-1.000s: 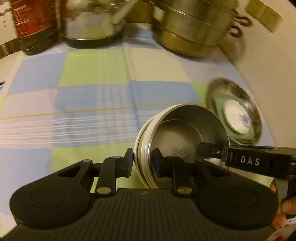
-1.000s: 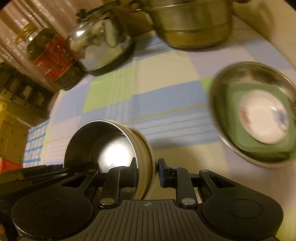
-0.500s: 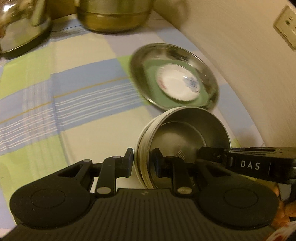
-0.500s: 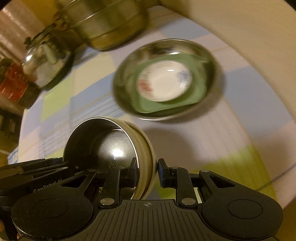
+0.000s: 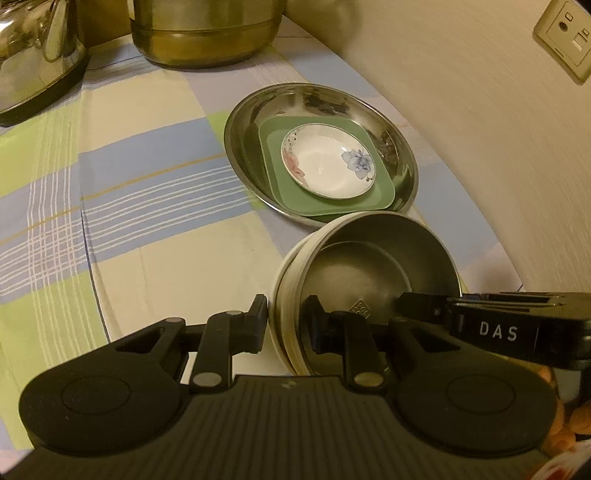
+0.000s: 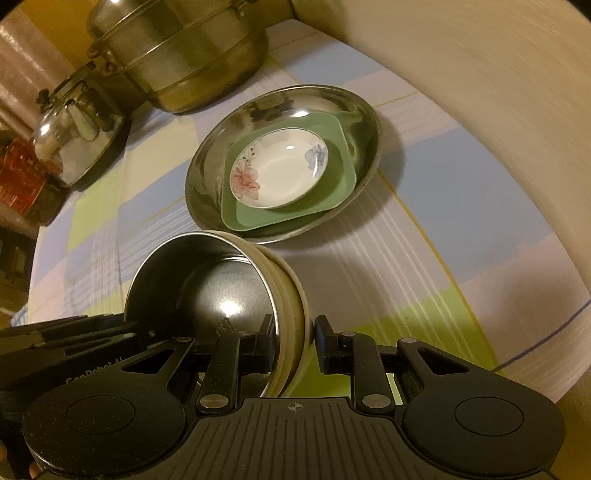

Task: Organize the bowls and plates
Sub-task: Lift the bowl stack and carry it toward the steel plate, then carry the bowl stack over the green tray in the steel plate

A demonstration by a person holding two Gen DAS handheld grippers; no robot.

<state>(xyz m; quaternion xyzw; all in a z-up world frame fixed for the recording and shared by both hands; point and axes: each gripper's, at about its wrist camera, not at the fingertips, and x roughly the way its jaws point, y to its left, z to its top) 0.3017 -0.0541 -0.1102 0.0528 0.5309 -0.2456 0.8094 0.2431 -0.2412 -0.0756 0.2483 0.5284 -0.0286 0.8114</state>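
A steel bowl nested in a cream bowl [image 5: 369, 266] [image 6: 207, 288] hangs tilted just above the checked cloth. My left gripper [image 5: 286, 317] is shut on the stack's left rim, and my right gripper [image 6: 295, 338] is shut on the opposite rim. Just beyond the bowls a wide steel plate [image 5: 236, 147] [image 6: 199, 177] rests on the cloth. It holds a green square plate [image 5: 280, 184] [image 6: 332, 192] with a small floral dish [image 5: 325, 162] [image 6: 277, 170] on top. The bowls' near rim is hidden behind my fingers.
A large steel pot [image 5: 203, 33] and a shiny kettle [image 5: 33, 55] stand at the back of the table. A dark bottle [image 6: 22, 181] is at the far left. A pale wall [image 5: 480, 129] with a socket [image 5: 565, 33] runs close along the right.
Both grippers have carried the nested bowls to the right, up to the near edge of the steel plate. The plate now lies straight ahead and the grips are unchanged.
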